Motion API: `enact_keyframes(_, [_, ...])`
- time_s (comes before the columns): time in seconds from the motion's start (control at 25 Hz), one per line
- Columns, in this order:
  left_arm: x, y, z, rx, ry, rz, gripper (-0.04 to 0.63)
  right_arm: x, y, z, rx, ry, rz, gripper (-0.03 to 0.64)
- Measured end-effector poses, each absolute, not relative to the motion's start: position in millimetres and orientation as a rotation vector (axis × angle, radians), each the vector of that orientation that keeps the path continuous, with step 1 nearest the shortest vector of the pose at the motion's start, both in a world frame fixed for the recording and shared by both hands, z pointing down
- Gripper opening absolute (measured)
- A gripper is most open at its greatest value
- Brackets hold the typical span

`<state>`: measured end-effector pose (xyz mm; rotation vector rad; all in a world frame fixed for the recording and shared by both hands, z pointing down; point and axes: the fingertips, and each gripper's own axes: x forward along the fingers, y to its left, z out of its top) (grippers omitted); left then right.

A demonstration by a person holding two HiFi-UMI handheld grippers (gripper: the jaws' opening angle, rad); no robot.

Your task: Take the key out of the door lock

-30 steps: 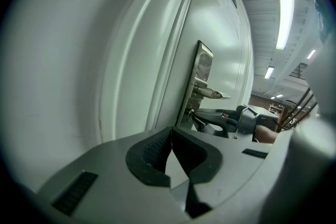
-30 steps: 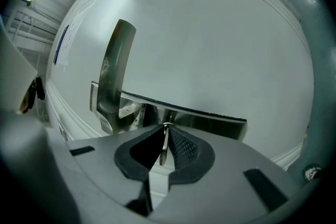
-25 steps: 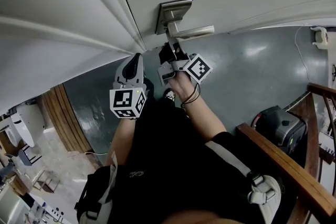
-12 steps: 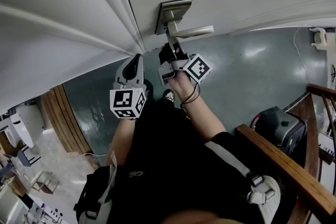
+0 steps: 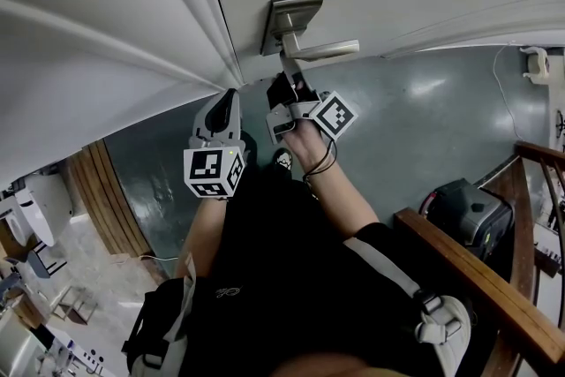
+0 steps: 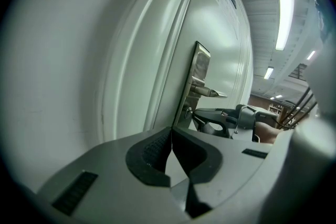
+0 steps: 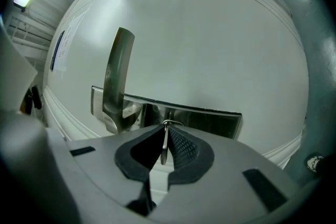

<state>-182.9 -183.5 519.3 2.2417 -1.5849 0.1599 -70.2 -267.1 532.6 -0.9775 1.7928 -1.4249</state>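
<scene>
White door (image 7: 220, 34) across the background, grey-green floor (image 5: 424, 128) below. Right gripper (image 7: 164, 132) nearly closed, pinching the thin flat head of the key (image 7: 164, 145) edge-on between its ribbed pads (image 7: 181, 147), with a small wire ring (image 7: 169, 123) showing just past the tips. Key right at the metal lock plate (image 7: 210, 119), just beside the base of the handle (image 7: 116, 76); shaft hidden behind the jaws, so no telling how deep it sits. Left gripper (image 6: 171, 131) closed on nothing, hanging near the door frame, apart from the lock.

Likely light, stiff and hard, smooth metal, so prone to slip or twist in a loose pinch. Best held broadside on the flat head, as now, and drawn straight out along the keyhole; probably binds if tilted or turned off its home angle.
</scene>
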Motion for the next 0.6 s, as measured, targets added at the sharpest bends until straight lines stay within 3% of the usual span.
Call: enact_keyframes(0.6, [-181.6, -179.1, 517.8, 2.231, -1.594, 0.15, 0.023, -70.1, -263.6, 529.9, -0.964, 1.793, -1.433, 0.031])
